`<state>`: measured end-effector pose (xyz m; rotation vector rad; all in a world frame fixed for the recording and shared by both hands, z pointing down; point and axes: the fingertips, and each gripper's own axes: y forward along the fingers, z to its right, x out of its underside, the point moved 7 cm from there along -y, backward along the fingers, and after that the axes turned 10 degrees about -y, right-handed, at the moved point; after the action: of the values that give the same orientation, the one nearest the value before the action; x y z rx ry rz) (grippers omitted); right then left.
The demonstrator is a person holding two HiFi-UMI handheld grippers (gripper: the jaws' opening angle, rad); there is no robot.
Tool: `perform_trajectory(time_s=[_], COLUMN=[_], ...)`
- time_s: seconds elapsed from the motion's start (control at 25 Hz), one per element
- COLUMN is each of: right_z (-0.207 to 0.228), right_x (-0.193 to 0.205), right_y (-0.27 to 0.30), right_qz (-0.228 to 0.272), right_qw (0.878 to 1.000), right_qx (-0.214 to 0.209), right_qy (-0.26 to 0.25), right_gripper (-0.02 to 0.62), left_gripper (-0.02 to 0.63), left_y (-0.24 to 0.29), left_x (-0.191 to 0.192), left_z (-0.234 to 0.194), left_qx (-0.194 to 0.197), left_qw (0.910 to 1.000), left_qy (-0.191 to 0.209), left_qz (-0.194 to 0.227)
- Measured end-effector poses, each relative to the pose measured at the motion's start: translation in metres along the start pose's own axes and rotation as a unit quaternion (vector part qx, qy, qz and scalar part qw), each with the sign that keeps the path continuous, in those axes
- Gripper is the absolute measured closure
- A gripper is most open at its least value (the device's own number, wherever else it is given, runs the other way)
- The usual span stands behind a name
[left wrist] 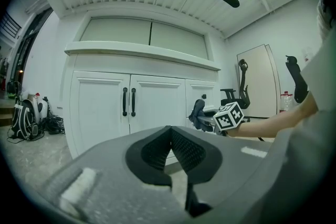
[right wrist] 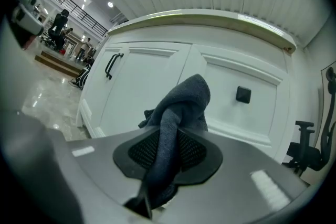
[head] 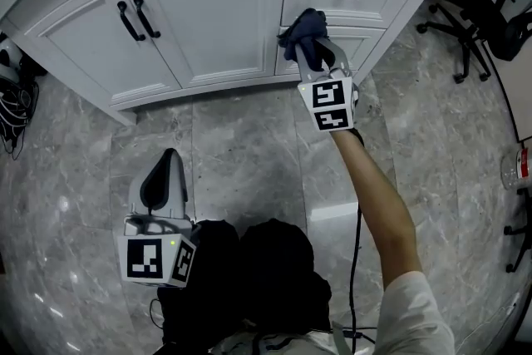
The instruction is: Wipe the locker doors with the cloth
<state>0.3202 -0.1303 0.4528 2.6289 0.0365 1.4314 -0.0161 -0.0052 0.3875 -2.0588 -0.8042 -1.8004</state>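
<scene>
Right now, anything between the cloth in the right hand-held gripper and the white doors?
Nothing visible. The right hand-held gripper is shut on the dark cloth, which sits right at the white door fronts; only bare door panel lies ahead of it. Whether it actually touches can't be told.

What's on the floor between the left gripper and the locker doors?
Nothing: the head view shows only bare grey floor tiles between the left gripper and the locker doors.
</scene>
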Motion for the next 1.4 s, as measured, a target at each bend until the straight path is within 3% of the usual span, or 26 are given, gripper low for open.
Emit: perform_trajectory(time_s=[0.2, 0.48, 1.4], right_z=[-0.027, -0.022, 0.088], right_x=[0.026, 0.055, 0.126], right_y=[0.011, 0.046, 0.015], right_qz=[-0.024, -0.054, -0.120], right_qw=[0.999, 0.995, 0.989], right_qx=[-0.022, -0.039, 0.038], right_qy=[-0.018, -0.072, -0.072], right_gripper=[0.509, 0.509, 0.510], left_gripper=[0.604, 0.604, 0.604], left_y=[0.003, 0.006, 0.026], left_x=[0.004, 0.008, 0.020], left_z=[0.001, -0.001, 0.023], left_qx=[0.002, -0.010, -0.003], left_qw=[1.0000, 0.9997, 0.9989], left_qy=[0.004, 0.012, 0.025], left_qz=[-0.008, -0.018, -0.041])
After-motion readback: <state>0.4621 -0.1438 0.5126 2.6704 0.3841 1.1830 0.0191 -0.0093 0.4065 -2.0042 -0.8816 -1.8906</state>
